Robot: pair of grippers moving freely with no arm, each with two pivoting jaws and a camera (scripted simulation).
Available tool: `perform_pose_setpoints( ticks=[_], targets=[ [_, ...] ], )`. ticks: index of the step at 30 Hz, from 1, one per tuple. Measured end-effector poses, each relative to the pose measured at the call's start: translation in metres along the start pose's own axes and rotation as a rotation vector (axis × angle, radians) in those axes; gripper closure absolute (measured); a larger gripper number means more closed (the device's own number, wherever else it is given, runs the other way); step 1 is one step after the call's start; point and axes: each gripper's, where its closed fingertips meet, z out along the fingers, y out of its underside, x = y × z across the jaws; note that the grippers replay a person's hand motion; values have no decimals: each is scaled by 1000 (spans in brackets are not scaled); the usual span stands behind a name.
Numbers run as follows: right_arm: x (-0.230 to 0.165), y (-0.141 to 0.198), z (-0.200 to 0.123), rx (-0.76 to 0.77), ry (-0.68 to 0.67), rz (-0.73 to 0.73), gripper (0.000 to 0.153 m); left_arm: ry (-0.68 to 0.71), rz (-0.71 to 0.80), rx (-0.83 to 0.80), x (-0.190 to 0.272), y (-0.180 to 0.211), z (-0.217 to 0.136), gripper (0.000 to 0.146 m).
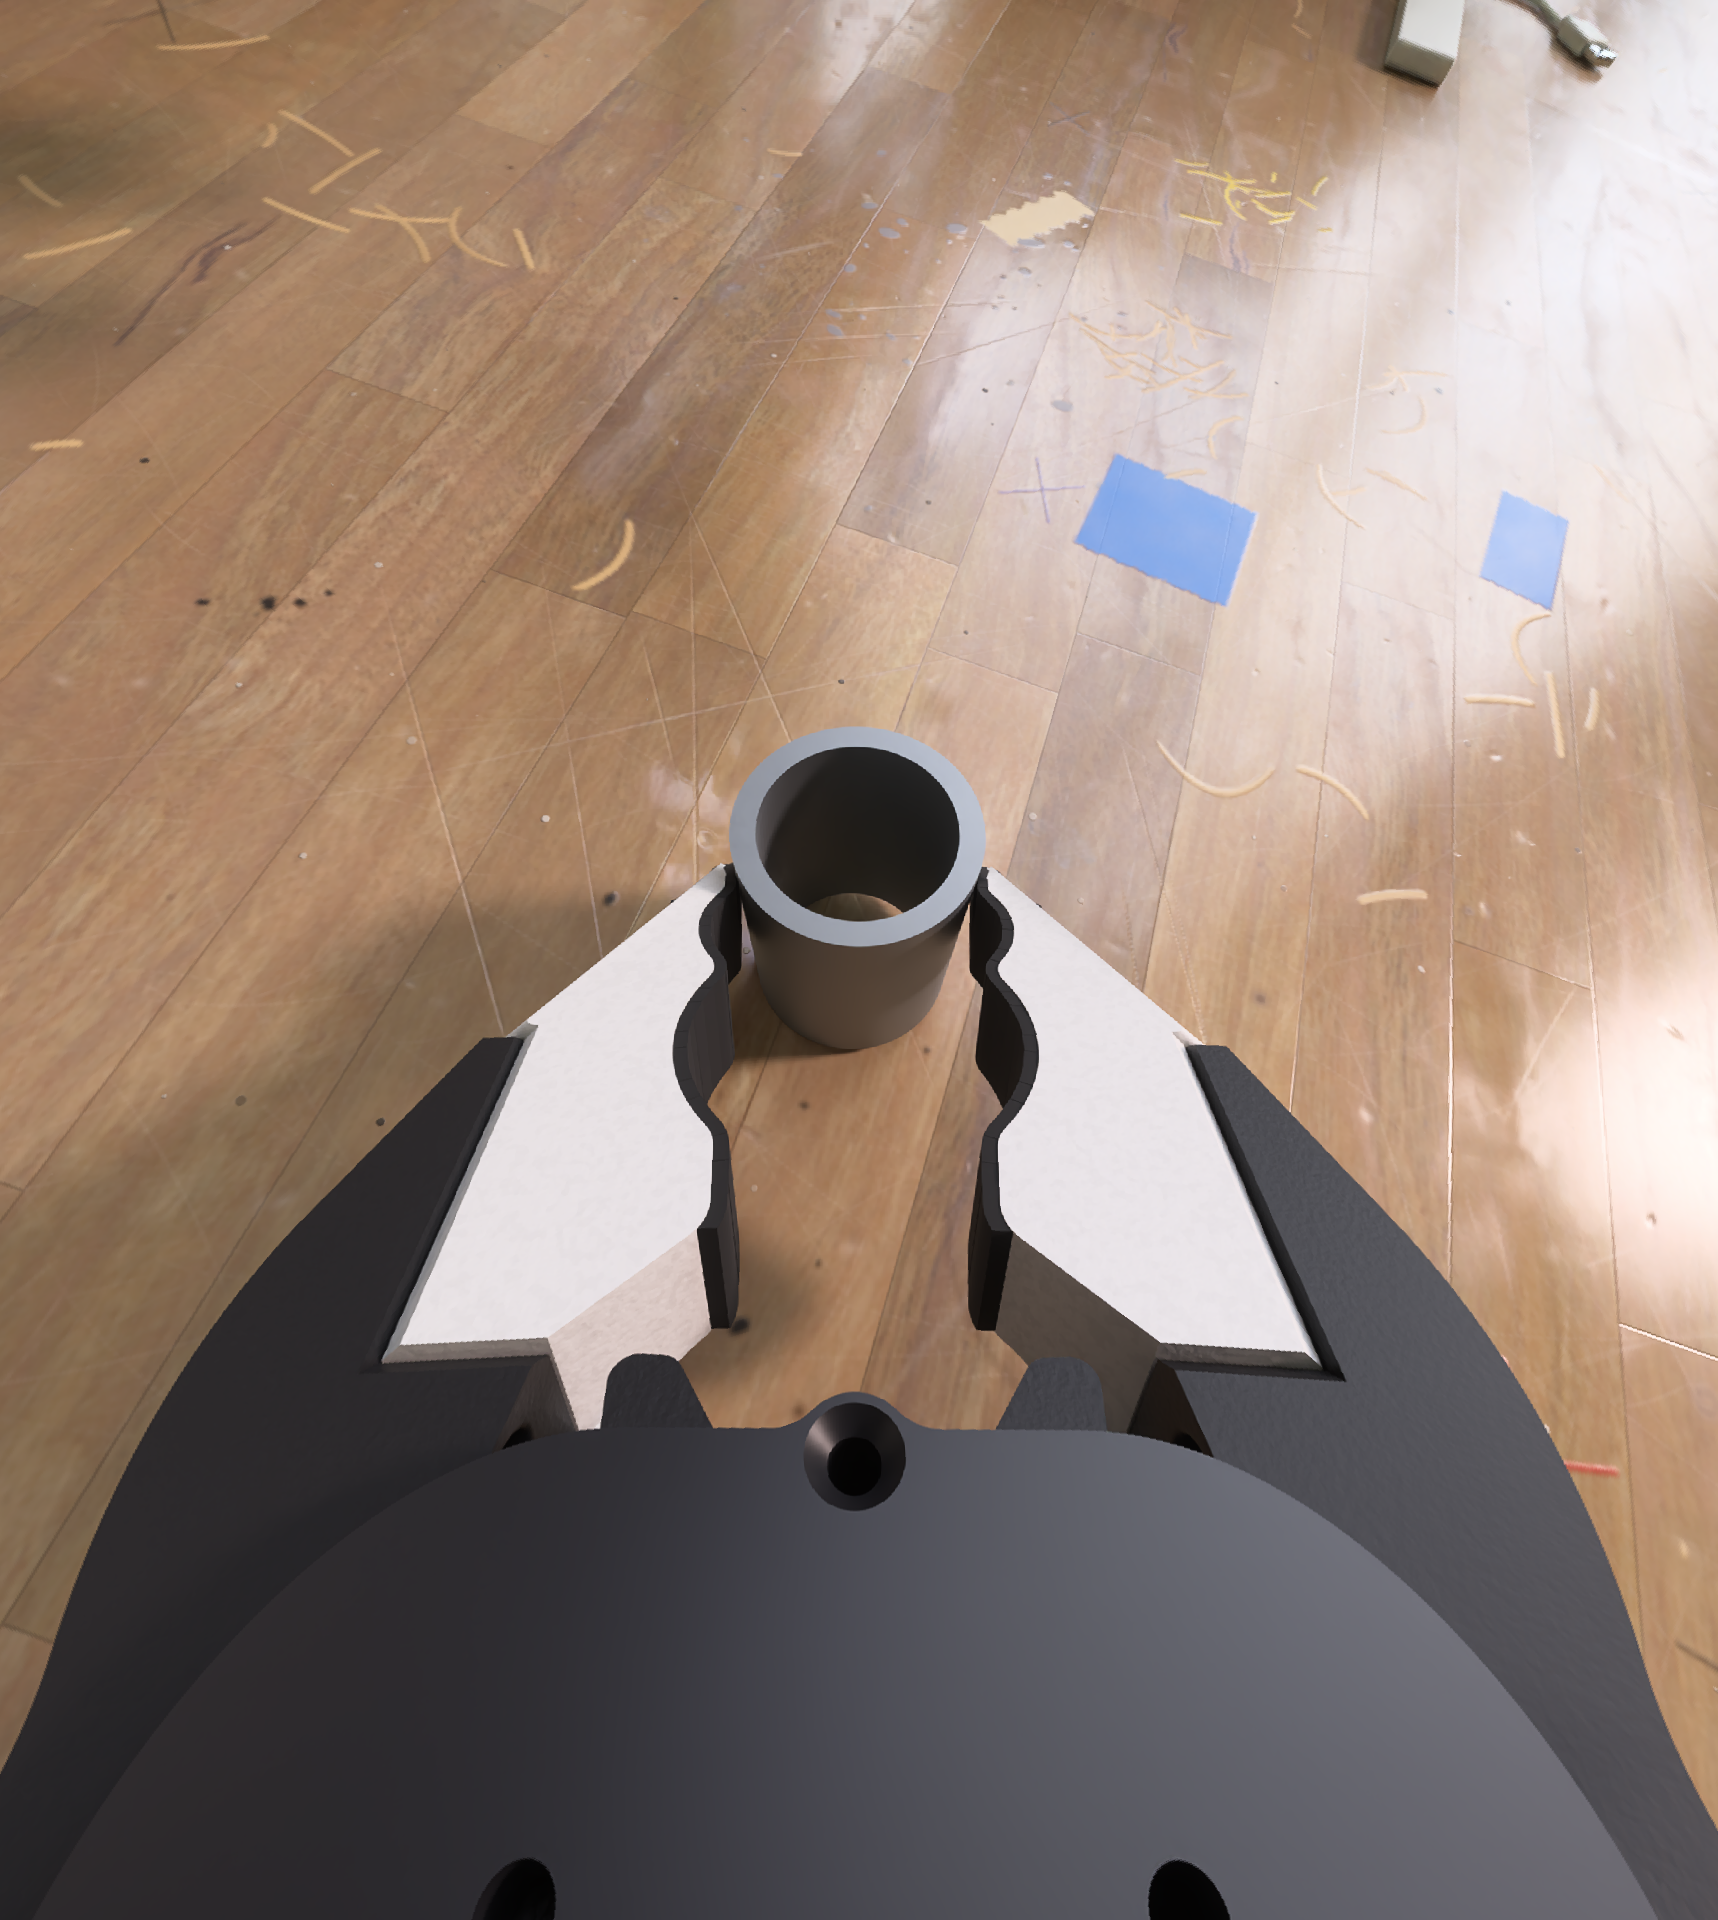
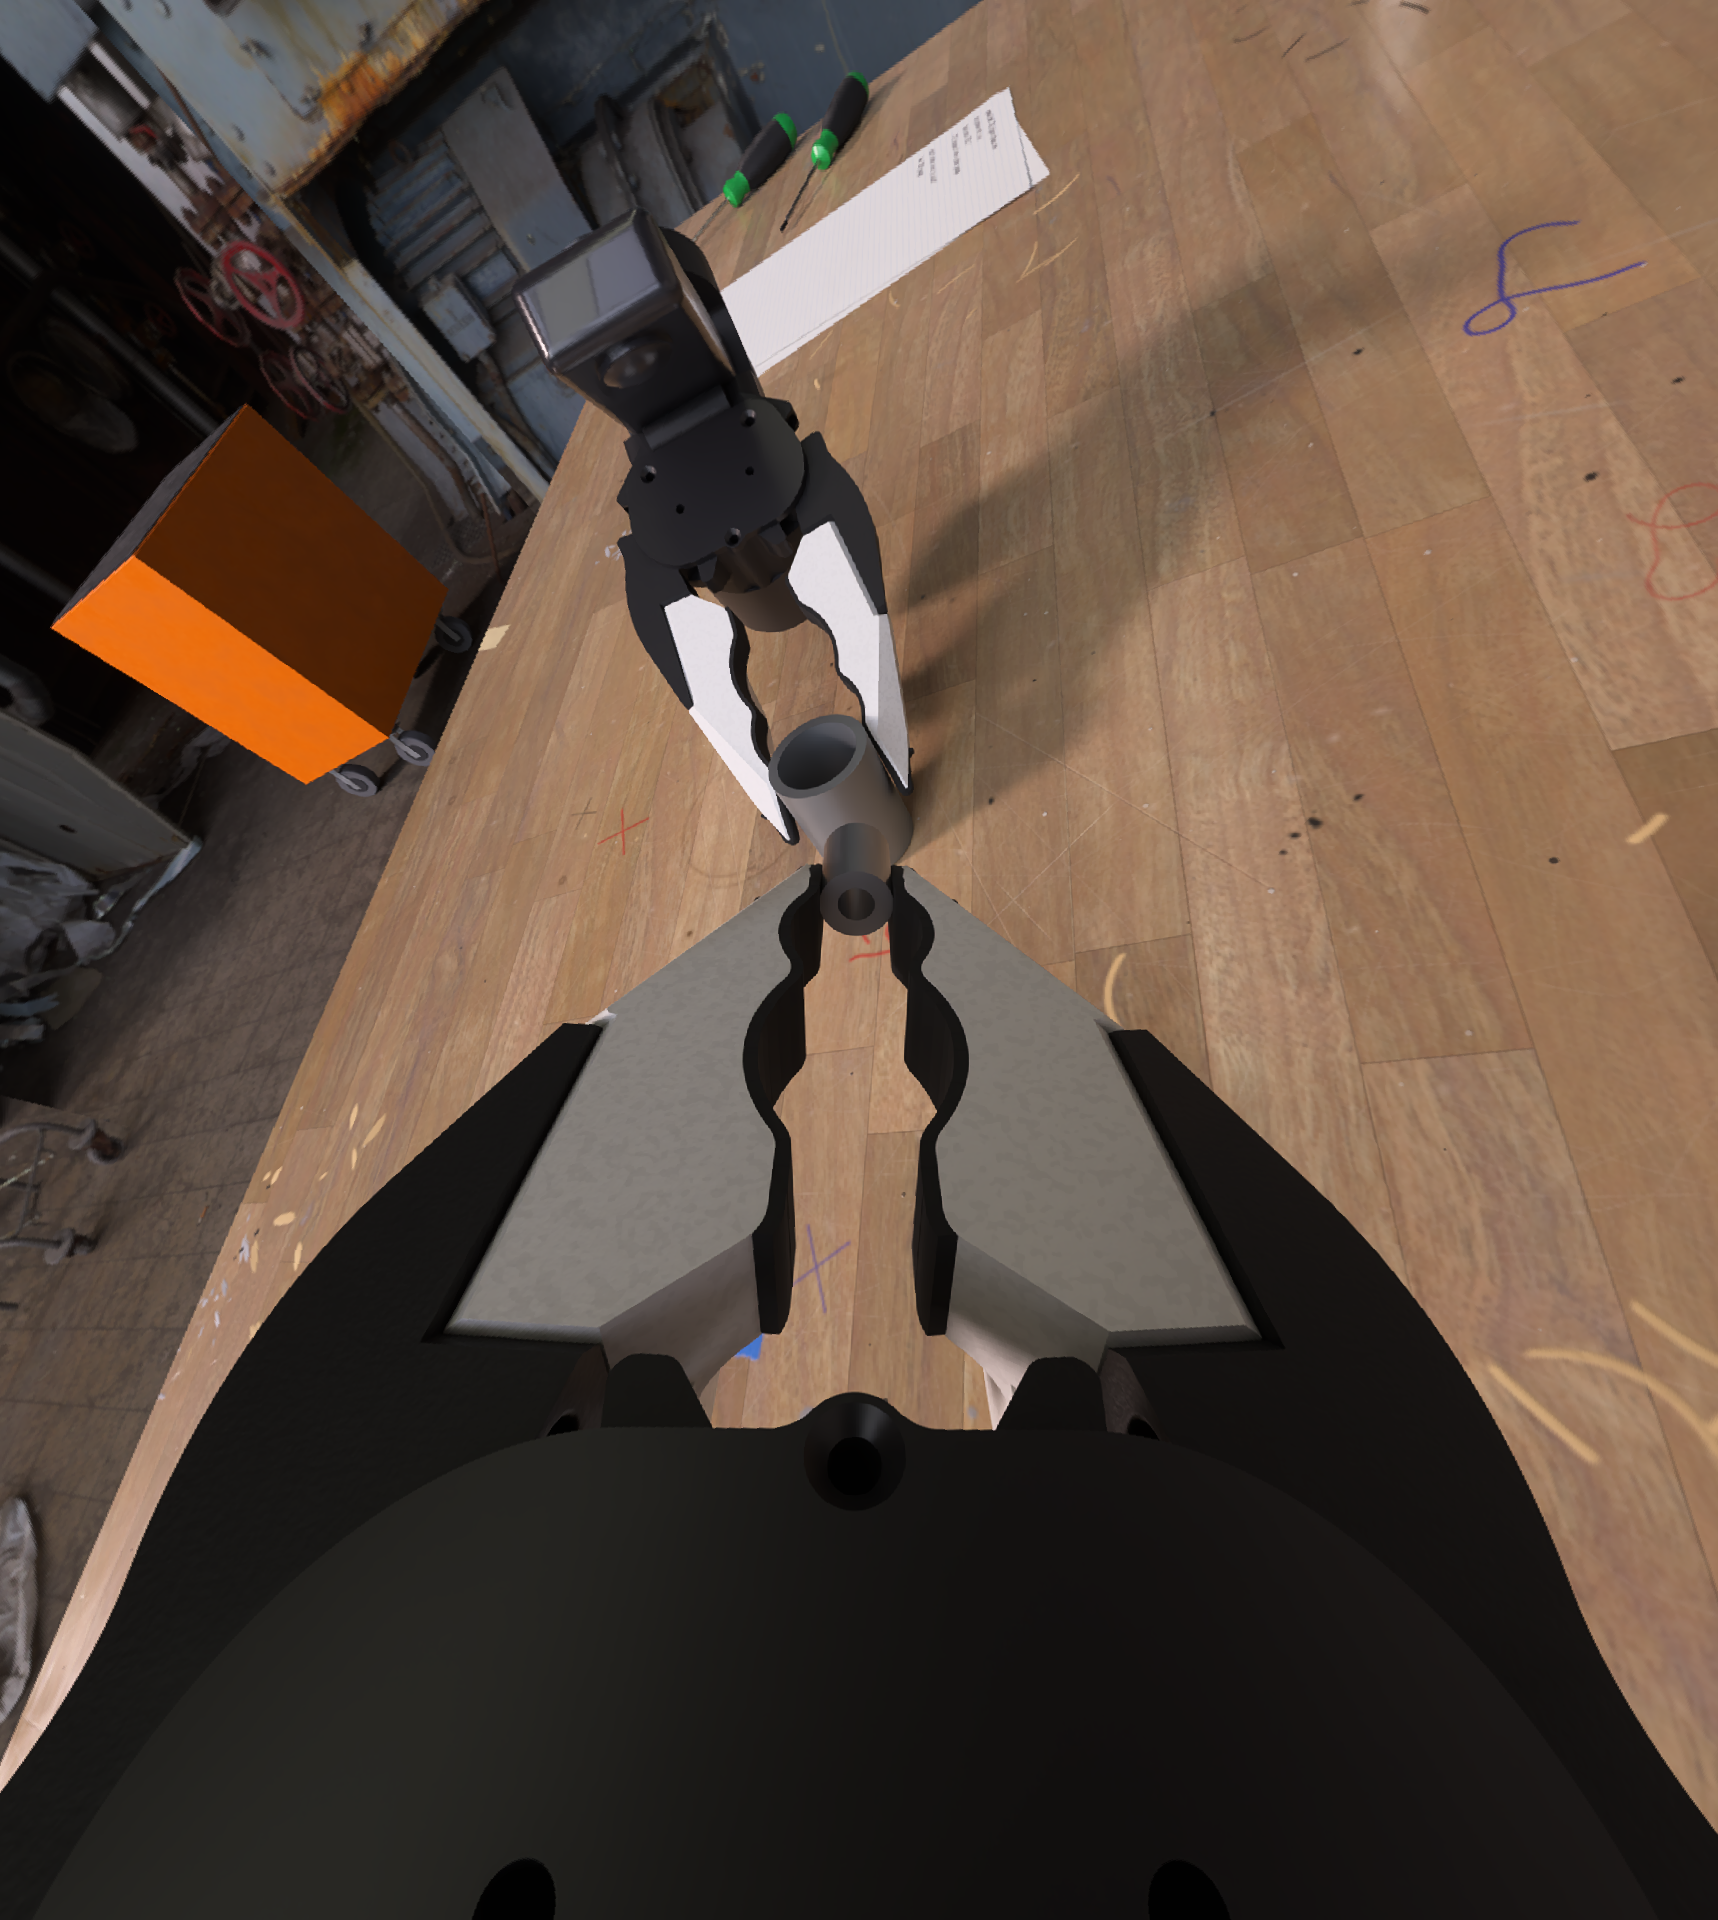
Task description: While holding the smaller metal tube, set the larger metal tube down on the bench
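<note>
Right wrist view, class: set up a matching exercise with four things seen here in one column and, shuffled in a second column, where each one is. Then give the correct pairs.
Things
1. smaller tube
2. larger tube
3. screwdrivers
4. orange box

Places
A. beyond the bench edge, on small wheels
B. between the fingertips of the right claw
C. at the far end of the bench, beside a white paper strip
D. between the fingertips of the left claw

Pairs: 1-B, 2-D, 3-C, 4-A
</note>
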Motion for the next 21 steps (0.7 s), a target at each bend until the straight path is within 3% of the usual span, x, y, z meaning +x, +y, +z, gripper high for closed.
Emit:
perform_pose_setpoints(
  ticks=[21],
  targets=[
    [6, 22, 50, -27, -144, 79, 141, -23, 15, 11, -2, -1, 0, 96]
  ],
)
